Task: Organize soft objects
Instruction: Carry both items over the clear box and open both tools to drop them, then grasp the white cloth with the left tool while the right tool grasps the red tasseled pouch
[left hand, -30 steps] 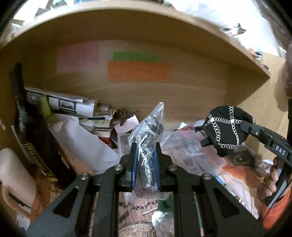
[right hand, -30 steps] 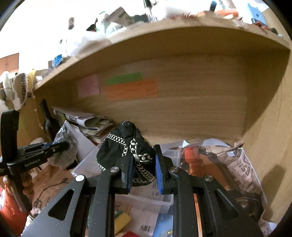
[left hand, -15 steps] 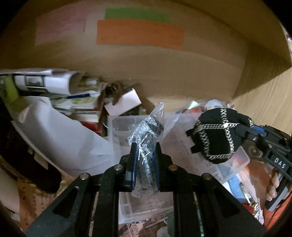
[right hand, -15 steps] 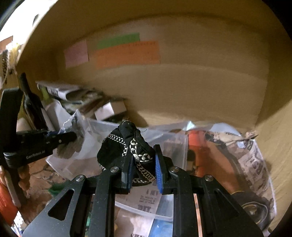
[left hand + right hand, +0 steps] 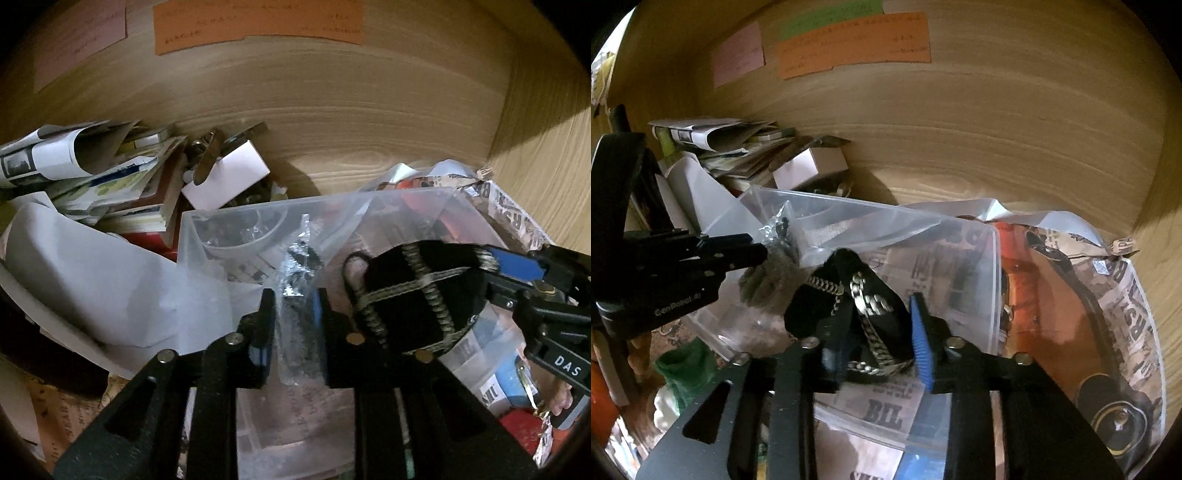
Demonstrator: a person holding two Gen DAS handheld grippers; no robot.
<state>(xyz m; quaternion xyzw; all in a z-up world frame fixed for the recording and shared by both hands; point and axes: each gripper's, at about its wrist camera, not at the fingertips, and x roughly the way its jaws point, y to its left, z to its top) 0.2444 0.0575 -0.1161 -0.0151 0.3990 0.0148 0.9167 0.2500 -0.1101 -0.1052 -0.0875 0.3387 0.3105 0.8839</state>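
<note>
My left gripper (image 5: 293, 306) is shut on a clear plastic bag holding a grey fuzzy thing (image 5: 297, 284), held over the clear plastic bin (image 5: 258, 210). The same bag (image 5: 768, 273) shows at the left of the right wrist view. A black cloth with silver chain trim (image 5: 864, 306) sits between the blue pads of my right gripper (image 5: 879, 332), whose jaws stand a little apart with the cloth still between them, over the bin (image 5: 960, 236). The cloth (image 5: 413, 295) hangs right of my left gripper.
The bin sits in a wooden shelf compartment with a back wall (image 5: 332, 122) and a right side wall (image 5: 546, 166). A stack of papers and books (image 5: 110, 192) and a white sheet (image 5: 92, 280) lie to the left. Crumpled newspaper (image 5: 1108, 295) lies to the right.
Both grippers moved forward and down into the shelf, over the bin. The right gripper's jaws have widened around the black cloth. The left still holds the bag.
</note>
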